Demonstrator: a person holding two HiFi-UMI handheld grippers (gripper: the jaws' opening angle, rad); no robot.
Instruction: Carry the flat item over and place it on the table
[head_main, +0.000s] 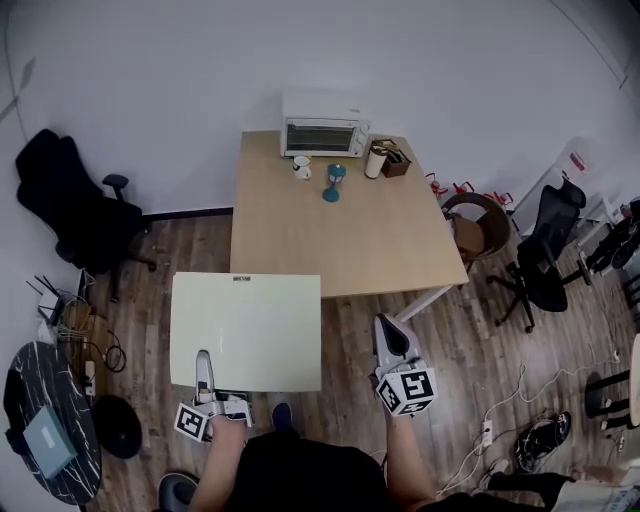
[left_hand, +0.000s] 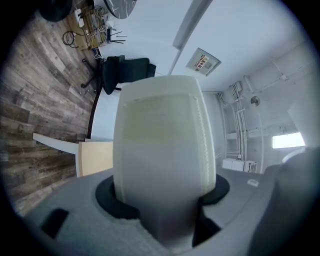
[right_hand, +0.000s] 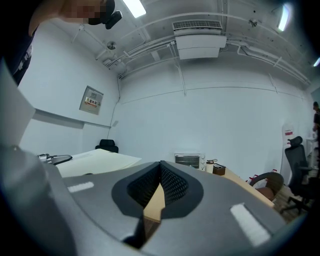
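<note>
Left gripper (head_main: 204, 362): jaws part-open, clamped on near edge of board (head_main: 250, 325). 1 board, held level above floor, far edge overlapping near-left corner of table (head_main: 330, 240) in head view. Right gripper (head_main: 388, 332): jaws together, empty, right of board. 1 table; at far end 1 mug (head_main: 301, 167), 1 blue item (head_main: 334, 183), 1 oven (head_main: 324, 132). 2 black chairs (head_main: 75, 205) flank table.
</note>
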